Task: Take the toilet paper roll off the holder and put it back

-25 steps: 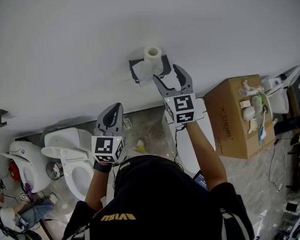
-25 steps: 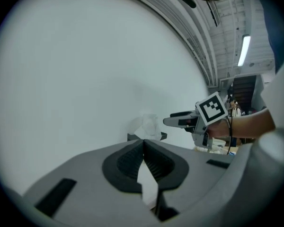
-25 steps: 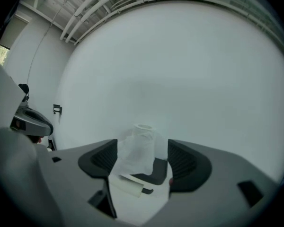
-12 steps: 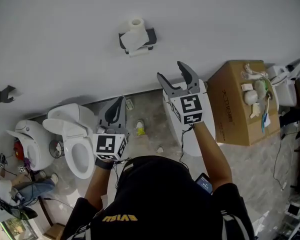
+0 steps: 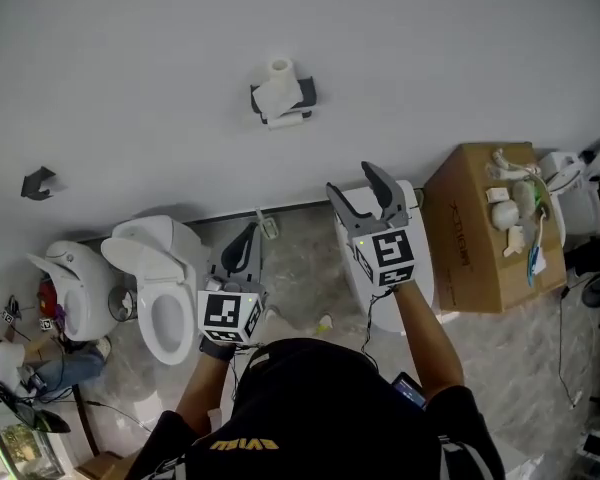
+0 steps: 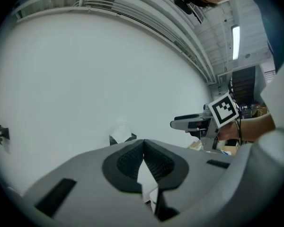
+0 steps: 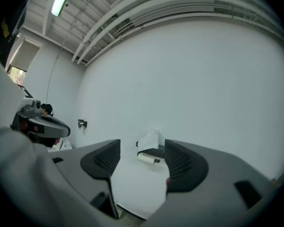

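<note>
My right gripper [image 5: 352,179], raised toward the wall, is half-open and closing on air; left gripper [image 5: 247,234] sits lower, pinched together.

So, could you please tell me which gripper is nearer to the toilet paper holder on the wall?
Right. The right gripper, jaws closing with nothing between them, aims at the holder from its right, apart from it; the left gripper hangs lower, farther off.

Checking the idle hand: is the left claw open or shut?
Shut. Left gripper view shows the left claw closed tip to tip, nothing held between.
</note>
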